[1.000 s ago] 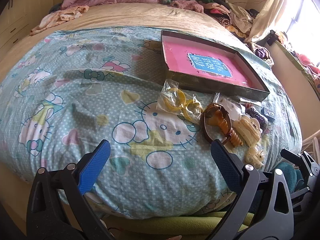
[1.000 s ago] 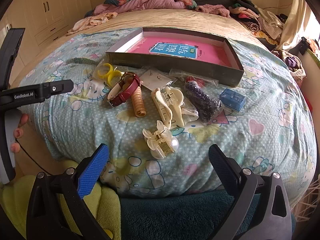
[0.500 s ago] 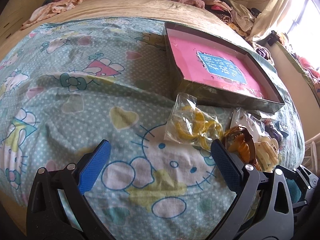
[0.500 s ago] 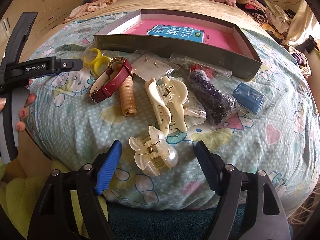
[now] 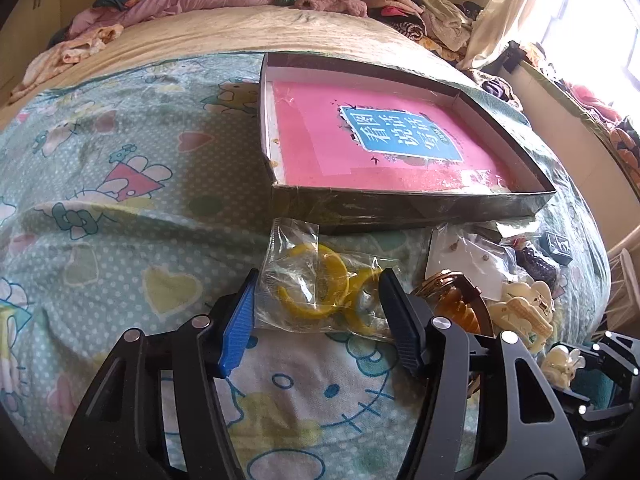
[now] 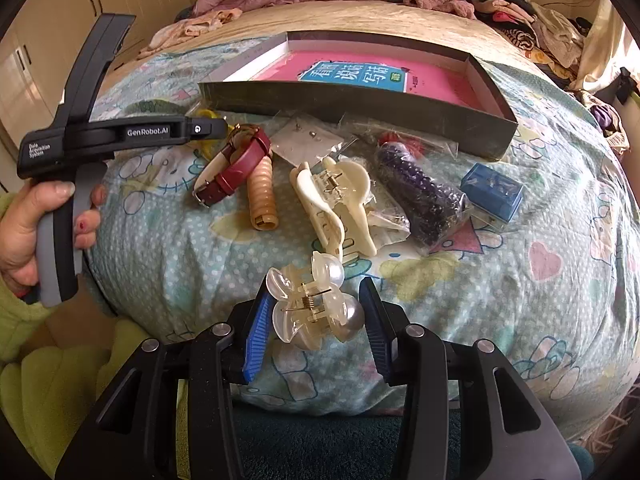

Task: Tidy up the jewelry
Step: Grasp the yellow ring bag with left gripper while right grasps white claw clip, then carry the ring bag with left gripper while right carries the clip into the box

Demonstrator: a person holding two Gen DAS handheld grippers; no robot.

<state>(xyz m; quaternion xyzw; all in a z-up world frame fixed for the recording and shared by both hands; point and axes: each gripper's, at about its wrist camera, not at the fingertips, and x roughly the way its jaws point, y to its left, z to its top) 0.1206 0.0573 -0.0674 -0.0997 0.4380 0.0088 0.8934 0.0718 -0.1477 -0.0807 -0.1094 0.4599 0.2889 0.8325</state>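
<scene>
- Left wrist view: left gripper (image 5: 316, 320) has its jaws part-open around a clear bag of yellow rings (image 5: 320, 286), one jaw at each side of the bag; whether they press it is hard to tell.
- Ahead of the jaws lies a shallow box (image 5: 400, 206) with a pink book (image 5: 384, 140) inside, resting on the bed (image 5: 120, 200).
- Right of the jaws sit an earring card (image 5: 466, 262) and cream claw clips (image 5: 520, 308).
- Right wrist view: right gripper (image 6: 312, 320) has its jaws narrowed around a clear pearl claw clip (image 6: 312, 306), both at or very near its sides.
- Ahead of these jaws lie a large cream claw clip (image 6: 340, 204), a red watch (image 6: 236, 170), a bag of purple beads (image 6: 420, 196) and a blue case (image 6: 492, 194).
- Far left, a hand (image 6: 28, 220) holds the other tool's handle.
</scene>
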